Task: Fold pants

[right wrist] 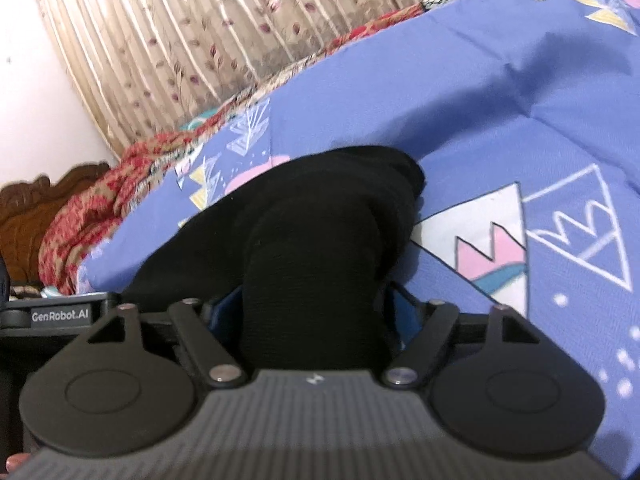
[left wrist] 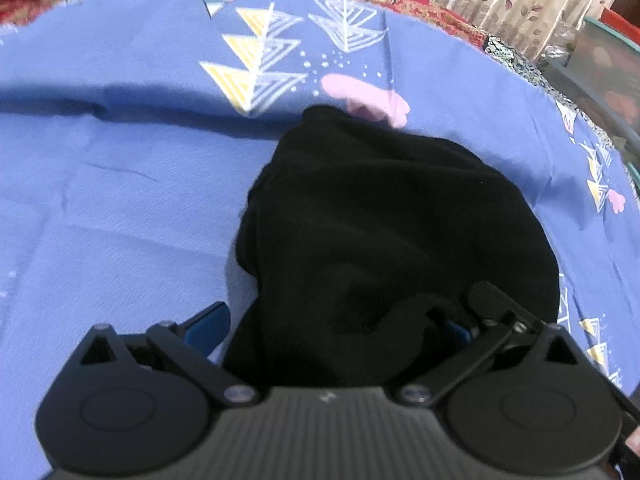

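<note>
The black pants [left wrist: 384,216] lie bunched on a blue patterned bedsheet [left wrist: 120,200]. In the left wrist view, my left gripper [left wrist: 336,328] has its blue-padded fingers on both sides of the near edge of the cloth, which fills the gap between them. In the right wrist view the pants [right wrist: 312,240] run from the sheet [right wrist: 500,100] up into my right gripper [right wrist: 316,312], whose blue pads press a thick fold of the black fabric from both sides. Most fingertips are hidden by cloth.
A red floral quilt [right wrist: 80,216] lies along the bed's far edge, with a beige leaf-print curtain [right wrist: 200,40] behind it. A carved wooden headboard [right wrist: 24,216] is at the left. A dark glass-topped table [left wrist: 600,76] stands beside the bed.
</note>
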`<state>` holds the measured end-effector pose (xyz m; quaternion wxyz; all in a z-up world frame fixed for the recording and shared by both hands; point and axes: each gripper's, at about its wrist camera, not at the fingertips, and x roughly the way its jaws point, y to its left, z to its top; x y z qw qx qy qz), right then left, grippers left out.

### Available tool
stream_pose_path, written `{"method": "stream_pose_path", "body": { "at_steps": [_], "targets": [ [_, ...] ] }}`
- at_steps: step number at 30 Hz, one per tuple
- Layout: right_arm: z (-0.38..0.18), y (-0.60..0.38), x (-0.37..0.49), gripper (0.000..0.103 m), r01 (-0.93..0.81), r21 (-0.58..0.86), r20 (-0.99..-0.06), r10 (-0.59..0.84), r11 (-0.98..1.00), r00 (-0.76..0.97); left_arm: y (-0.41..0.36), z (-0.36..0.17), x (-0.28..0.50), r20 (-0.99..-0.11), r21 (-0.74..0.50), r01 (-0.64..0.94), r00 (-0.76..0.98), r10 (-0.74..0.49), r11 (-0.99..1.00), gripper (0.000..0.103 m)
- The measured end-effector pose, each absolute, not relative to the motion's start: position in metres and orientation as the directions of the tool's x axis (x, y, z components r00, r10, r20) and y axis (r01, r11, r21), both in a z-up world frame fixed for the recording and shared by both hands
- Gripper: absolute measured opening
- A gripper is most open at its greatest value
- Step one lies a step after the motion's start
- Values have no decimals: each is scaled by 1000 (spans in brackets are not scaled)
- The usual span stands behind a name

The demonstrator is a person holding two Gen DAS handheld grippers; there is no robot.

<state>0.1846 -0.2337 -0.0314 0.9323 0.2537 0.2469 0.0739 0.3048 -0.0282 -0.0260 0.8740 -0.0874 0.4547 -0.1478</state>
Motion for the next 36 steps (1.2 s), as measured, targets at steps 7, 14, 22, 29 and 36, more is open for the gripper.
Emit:
{"method": "stream_pose_path", "body": {
  "at_steps": [7, 14, 22, 29, 36],
  "targets": [
    [-29, -241, 146, 84, 60, 547, -426, 216, 835, 878, -27, -7, 262, -769, -222, 179, 573, -285, 958, 103],
    [-28, -239, 100, 84, 111, 517, -460, 166, 848, 872, -15, 1, 193, -805, -164, 136, 554, -212, 977, 103],
    [-22, -224, 40, 85, 131, 428, -542, 138, 894, 829, 2, 6, 114, -855, -106, 101, 499, -142, 989, 103],
    [-20, -212, -35, 89, 132, 402, -584, 143, 906, 799, 9, 4, 49, -869, -35, 129, 487, -94, 991, 103],
    [-8, -198, -88, 96, 175, 426, -629, 151, 888, 762, 11, 6, -4, -856, 52, 160, 516, -39, 986, 103]
  ]
}}
